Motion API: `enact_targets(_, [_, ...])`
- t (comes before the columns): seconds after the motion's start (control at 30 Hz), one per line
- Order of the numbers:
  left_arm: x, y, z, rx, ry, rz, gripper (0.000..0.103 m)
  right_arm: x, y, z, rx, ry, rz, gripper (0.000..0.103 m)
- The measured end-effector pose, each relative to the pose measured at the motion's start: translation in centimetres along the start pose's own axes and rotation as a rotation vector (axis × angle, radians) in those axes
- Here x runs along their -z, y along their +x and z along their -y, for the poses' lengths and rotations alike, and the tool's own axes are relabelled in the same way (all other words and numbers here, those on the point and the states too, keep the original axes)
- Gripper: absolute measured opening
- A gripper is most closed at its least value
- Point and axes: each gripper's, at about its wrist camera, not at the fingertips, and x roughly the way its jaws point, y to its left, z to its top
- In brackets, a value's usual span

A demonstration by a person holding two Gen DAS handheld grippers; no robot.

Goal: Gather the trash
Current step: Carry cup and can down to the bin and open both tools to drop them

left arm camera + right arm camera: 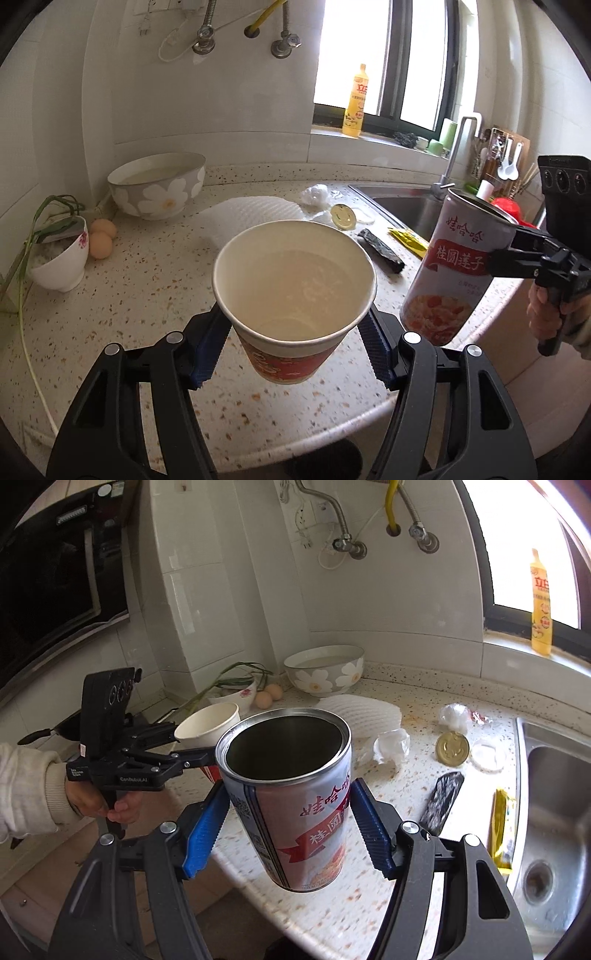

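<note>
Paper cup point(293, 291), one: held clear of the countertop point(155, 280) near its front edge, mouth up, long axis close to upright and leaning a little toward the camera; white inside, red print on the lower wall. The left gripper point(291, 341) is clamped on it, blue pads pressing both sides below the rim.

Tin can point(291, 801), one: lidless, open mouth up, long axis near upright with the top tilted slightly; red band with Chinese lettering. It hangs above the rounded front edge of the countertop, gripped on both sides by the blue pads of the right gripper point(290, 823). In the left wrist view the can sits to the right of the cup, apart from it.

Loose trash on the countertop toward the sink point(554, 797) edge:
- round gold can lid point(451, 748), one, lying flat
- yellow sachet point(503, 830), one, long axis running along the sink's edge
- dark wrapper point(443, 801), one, just left of the sachet
- crumpled white scraps point(391, 749), at least two
- white foam netting point(365, 712), one, toward the back

Other items, back left corner:
- flowered bowl point(159, 188), one large
- small bowl point(61, 258), one, with green stalks
- eggs point(100, 238), two, touching

Windowsill: yellow bottle point(355, 101), one, upright
</note>
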Motion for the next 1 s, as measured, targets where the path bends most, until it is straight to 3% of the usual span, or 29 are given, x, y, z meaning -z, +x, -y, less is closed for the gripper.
enact_targets(0.27, [4.6, -3.3, 3.4, 0.048, 0.007, -0.031, 0.064, 5.0, -2.9, -3.3, -0.033, 0.013, -0.050, 0.065])
enact_targets(0.43, [7.2, -4.0, 5.8, 0.101, -0.007, -0.072, 0.064, 8.4, -2.6, -5.0, -0.056, -0.019, -0.116, 0.065])
enact_targets(0.6, [11.5, -2.2, 6.9, 0.112, -0.026, -0.153, 0.064, 13.3, -0.3, -4.9, -0.061, -0.024, -0.204, 0.065])
enact_targets(0.73, [15.7, -0.5, 7.3, 0.118, -0.027, -0.166, 0.064, 18.0, 2.4, -3.9, -0.053, 0.008, -0.261, 0.065])
enact_targets(0.87, [21.4, 2.7, 7.6, 0.106, -0.026, -0.232, 0.064, 23.6, 6.0, -2.2, -0.031, 0.051, -0.316, 0.065])
enact_targets(1.0, [27.5, 6.6, 7.6, 0.112, -0.087, -0.319, 0.064, 29.7, 10.2, -0.2, -0.006, 0.120, -0.388, 0.065])
